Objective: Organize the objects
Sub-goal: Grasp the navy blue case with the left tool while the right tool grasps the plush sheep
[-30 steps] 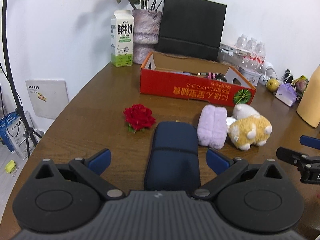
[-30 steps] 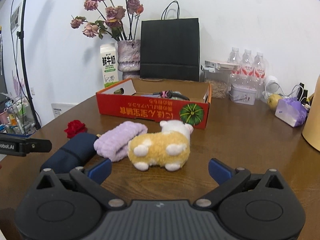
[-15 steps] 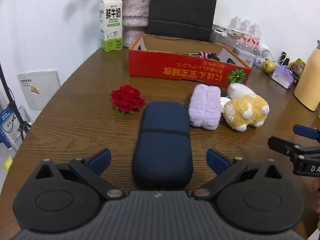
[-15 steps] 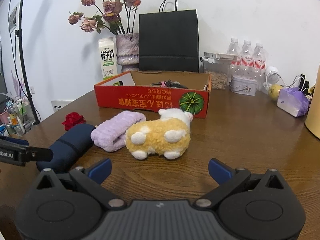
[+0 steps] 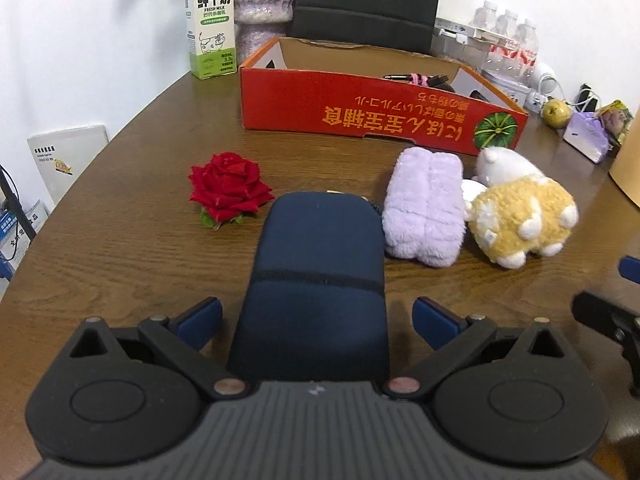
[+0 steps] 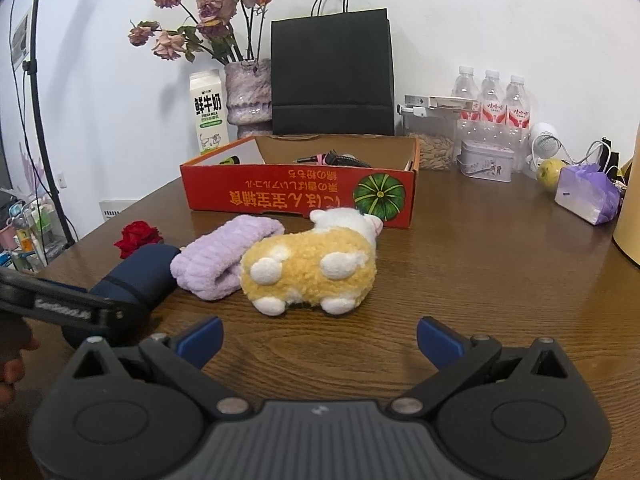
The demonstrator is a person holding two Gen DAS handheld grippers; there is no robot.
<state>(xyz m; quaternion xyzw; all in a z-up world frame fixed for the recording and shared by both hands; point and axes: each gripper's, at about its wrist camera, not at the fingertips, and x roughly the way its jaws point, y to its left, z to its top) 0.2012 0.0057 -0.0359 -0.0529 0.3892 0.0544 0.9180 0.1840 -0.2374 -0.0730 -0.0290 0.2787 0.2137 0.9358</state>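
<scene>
A: Since the red box (image 5: 376, 118) sits open at twelve o'clock with small items already inside, I judge it to be where the loose things go.

B: And those things? The navy pouch (image 5: 320, 280) lies lengthwise on the wooden table (image 5: 120, 248), the red rose (image 5: 228, 186) at its ten o'clock, the purple plush roll (image 5: 424, 208) and the yellow plush toy (image 5: 520, 220) at its two o'clock.

A: The left gripper (image 5: 316, 316) is low and level, jaws spread wide to either side of the pouch's near end, gripping nothing.

B: The right gripper (image 6: 320, 340) points at the plush toy, which lies at its twelve o'clock, clear of the blue pads, jaws equally wide and empty.
</scene>
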